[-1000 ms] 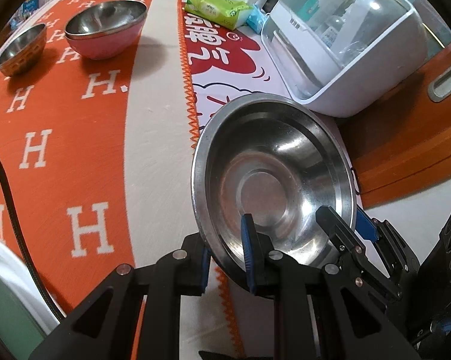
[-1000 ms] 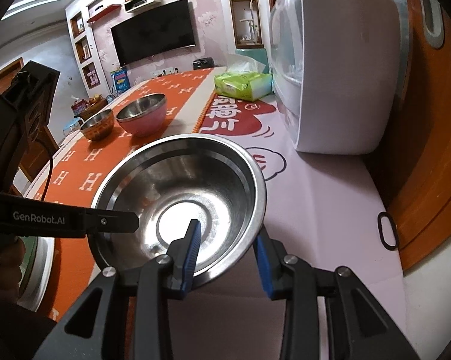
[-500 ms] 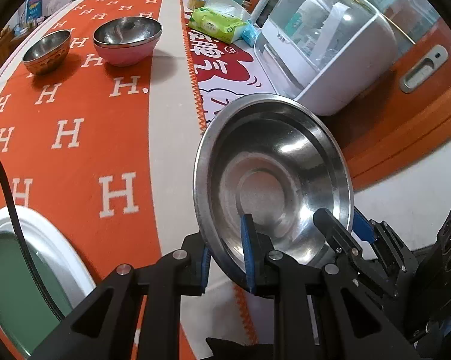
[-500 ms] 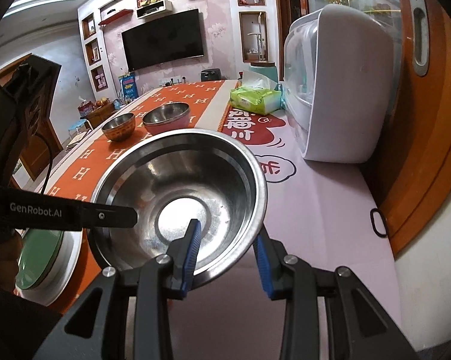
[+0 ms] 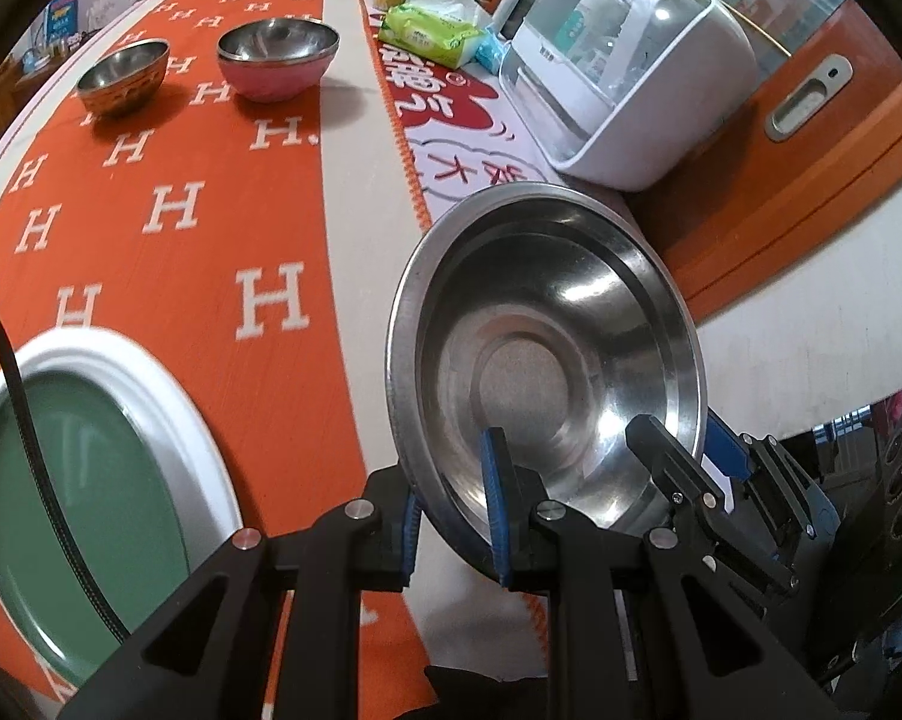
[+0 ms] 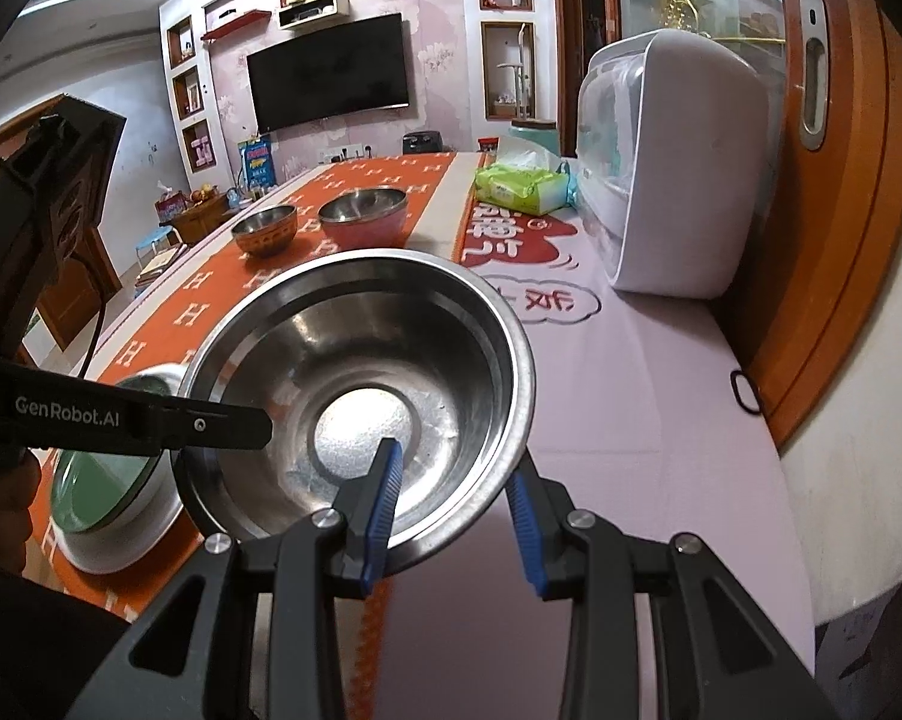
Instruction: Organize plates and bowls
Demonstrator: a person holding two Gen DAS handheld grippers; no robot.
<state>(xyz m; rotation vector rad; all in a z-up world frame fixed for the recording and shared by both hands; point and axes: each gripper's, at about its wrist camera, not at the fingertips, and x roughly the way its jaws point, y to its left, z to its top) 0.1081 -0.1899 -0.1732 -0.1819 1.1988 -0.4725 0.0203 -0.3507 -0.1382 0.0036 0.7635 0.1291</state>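
Left wrist view: the wide, shallow stainless-steel bowl (image 5: 547, 360) is up off the table, tilted, carried between both tools.
What changed: a moment ago only a sliver of the white-rimmed green plate (image 5: 78, 498) showed at the lower left; now most of it is in view, and the pink bowl with steel lining (image 5: 278, 57) and the small bronze-coloured bowl (image 5: 123, 75) sit further off on the orange H-patterned cloth (image 5: 174, 216).
Meaning: I'd say the steel bowl is being brought back toward the plate's end of the table, likely to be set on or beside it; nothing is stacked yet.
Left gripper (image 5: 451, 504): clenched on the bowl's near-left rim, one blue pad inside, one outside.
Right gripper (image 6: 454, 507): grasping the rim on the bowl's near-right side, one pad inside the wall, the other outside and below it.
Bowl against tongs: it fans out ahead of both, held above the cloth's zigzag edge.
Right wrist view: the plate lies just below and left of the bowl.
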